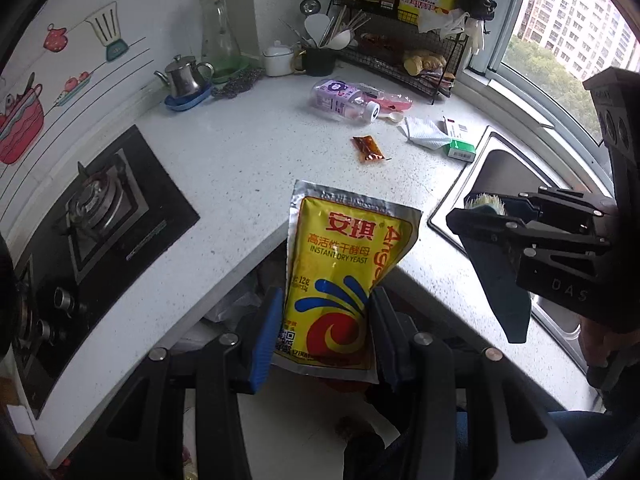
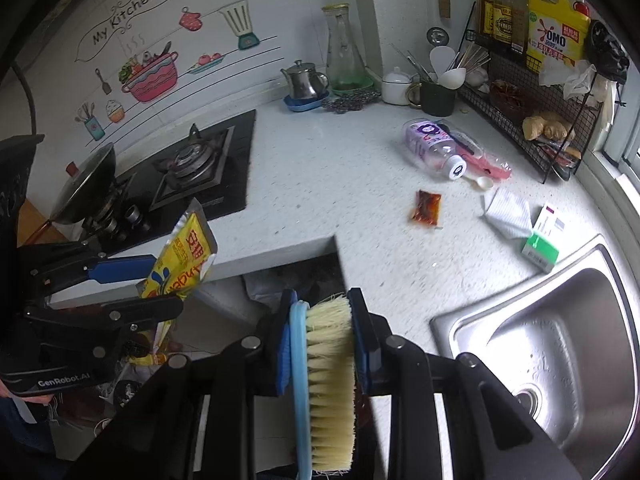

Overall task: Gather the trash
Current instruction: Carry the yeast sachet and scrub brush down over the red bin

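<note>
My left gripper [image 1: 326,312] is shut on a yellow yeast packet [image 1: 344,264], held upright off the counter's inner corner; the packet [image 2: 182,258] and that gripper [image 2: 160,280] also show at the left of the right wrist view. My right gripper [image 2: 322,320] is shut on a blue-backed scrubbing brush [image 2: 328,384] with pale bristles, held above the same corner; it shows at the right in the left wrist view [image 1: 472,216]. Loose on the white counter [image 1: 224,168] lie a red sauce sachet [image 1: 368,148], a clear plastic bottle [image 1: 344,102], a crumpled tissue [image 1: 424,132] and small boxes [image 1: 460,148].
A gas hob [image 1: 96,216] sits at the left, a steel sink [image 2: 552,340] at the right. A wire rack [image 1: 404,40] with bottles, a kettle [image 1: 186,78] and a utensil cup [image 1: 318,60] line the back wall. A bin bag [image 2: 296,276] lies below the counter corner.
</note>
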A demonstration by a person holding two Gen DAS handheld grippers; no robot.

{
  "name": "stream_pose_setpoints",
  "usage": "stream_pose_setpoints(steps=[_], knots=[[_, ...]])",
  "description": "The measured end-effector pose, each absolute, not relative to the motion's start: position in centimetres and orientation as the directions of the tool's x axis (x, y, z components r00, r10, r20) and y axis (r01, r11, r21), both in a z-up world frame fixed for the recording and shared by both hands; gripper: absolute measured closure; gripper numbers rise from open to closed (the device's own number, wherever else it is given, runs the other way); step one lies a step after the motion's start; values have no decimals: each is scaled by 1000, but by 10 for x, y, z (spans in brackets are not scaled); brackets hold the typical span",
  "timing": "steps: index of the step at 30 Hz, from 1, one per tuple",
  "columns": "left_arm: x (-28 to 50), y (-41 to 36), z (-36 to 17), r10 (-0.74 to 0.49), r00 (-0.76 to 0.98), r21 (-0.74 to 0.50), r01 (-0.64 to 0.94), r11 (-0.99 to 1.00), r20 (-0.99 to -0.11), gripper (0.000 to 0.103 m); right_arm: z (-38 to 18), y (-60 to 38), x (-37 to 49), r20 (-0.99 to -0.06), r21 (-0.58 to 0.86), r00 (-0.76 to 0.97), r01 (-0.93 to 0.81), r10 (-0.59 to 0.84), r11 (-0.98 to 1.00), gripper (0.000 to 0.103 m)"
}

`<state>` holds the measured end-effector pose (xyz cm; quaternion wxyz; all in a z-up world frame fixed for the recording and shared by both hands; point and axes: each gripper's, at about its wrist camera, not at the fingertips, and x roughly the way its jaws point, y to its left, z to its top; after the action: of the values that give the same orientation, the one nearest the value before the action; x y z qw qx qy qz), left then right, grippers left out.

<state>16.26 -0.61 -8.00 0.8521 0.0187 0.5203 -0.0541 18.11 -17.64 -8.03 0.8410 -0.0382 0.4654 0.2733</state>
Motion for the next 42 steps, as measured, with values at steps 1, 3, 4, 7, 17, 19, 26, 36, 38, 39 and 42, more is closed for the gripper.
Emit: stream_pose_setpoints(steps=[1,3,4,7,17,19,26,36,38,39,42], knots=[[149,-4,-78,-73,458,-24,113,993,-886,61,-80,-174,171,-802,189,421,-494,424,849,80],[128,0,-76,-76,464,-27,111,993,-883,61,-81,-168,154,-801,192,423,-490,424,850,80],[116,3,-76,-74,465,-28,105,994,-882,61,-82,-165,143,-799,194,424,-490,427,850,80],[87,9,-82,-68,457,-35,81,996,-887,61,-84,-159,114,-791,208,420,-499,445,841,80],[31,10,-140,-91,344,-87,26,996,-935,61,-139,-146,60,-852,196,345,-489,395,850,80],[27,9,-160,-91,306,-90,16,996,-948,60,-155,-145,58,-865,189,327,-488,379,852,80],[28,5,-237,-121,210,-122,10,993,-970,60,-228,-150,63,-901,189,272,-457,339,869,80],[49,-2,-360,-154,113,-152,24,988,-982,60,-322,-165,79,-930,151,256,-385,262,910,80],[52,-6,-380,-161,96,-158,40,987,-982,60,-338,-168,81,-935,148,249,-373,253,916,80],[54,-9,-389,-167,89,-163,52,985,-982,60,-345,-170,82,-939,146,239,-368,245,918,80],[63,-16,-407,-183,85,-175,95,980,-979,60,-355,-175,83,-943,141,238,-347,232,927,80]])
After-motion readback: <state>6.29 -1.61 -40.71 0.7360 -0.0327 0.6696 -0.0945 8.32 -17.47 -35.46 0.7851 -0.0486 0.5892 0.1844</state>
